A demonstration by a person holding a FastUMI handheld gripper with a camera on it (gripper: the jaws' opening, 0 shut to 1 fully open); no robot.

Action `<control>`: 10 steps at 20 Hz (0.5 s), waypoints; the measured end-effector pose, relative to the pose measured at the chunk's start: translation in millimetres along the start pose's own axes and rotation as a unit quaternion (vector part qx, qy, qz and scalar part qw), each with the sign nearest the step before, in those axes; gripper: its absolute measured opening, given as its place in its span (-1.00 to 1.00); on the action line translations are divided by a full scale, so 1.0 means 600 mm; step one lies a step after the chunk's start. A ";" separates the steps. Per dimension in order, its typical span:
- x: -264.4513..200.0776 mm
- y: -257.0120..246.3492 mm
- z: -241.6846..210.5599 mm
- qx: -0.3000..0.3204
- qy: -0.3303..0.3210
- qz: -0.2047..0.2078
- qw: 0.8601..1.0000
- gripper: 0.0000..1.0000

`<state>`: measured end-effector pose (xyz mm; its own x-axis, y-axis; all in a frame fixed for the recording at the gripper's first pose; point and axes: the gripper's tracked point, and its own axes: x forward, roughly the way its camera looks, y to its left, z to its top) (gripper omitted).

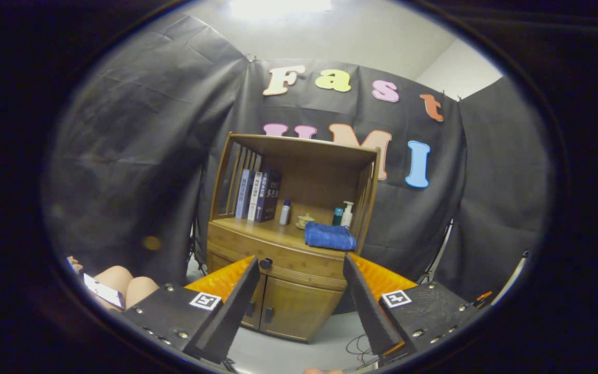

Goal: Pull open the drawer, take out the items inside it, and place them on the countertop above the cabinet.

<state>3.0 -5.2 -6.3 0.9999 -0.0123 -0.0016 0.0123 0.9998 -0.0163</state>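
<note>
jaws: gripper (299, 291) spread wide, empty
drawer: shut, under the counter (257, 228), its dark knob (266, 263) just ahead, nearer the left finger
axis: drawer front runs crosswise to the jaws

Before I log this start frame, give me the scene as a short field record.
gripper: open, fingers spread, holding nothing
cabinet: wooden, ahead of the fingers, two lower doors closed
drawer: shut, dark knob beside one fingertip
countertop: folded blue towel, small cup, bottles
books: upright at one end of the shelf
task stage: drawer not yet pulled
</note>
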 end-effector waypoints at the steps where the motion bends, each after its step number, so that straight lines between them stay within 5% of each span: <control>1: 0.000 0.000 -0.002 0.000 0.001 -0.001 1.000 0.94; 10: 0.053 0.033 -0.027 0.001 0.004 0.010 1.000 0.94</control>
<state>34.8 13.8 -22.9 0.9999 0.0075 -0.0090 -0.0076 0.9999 -0.0135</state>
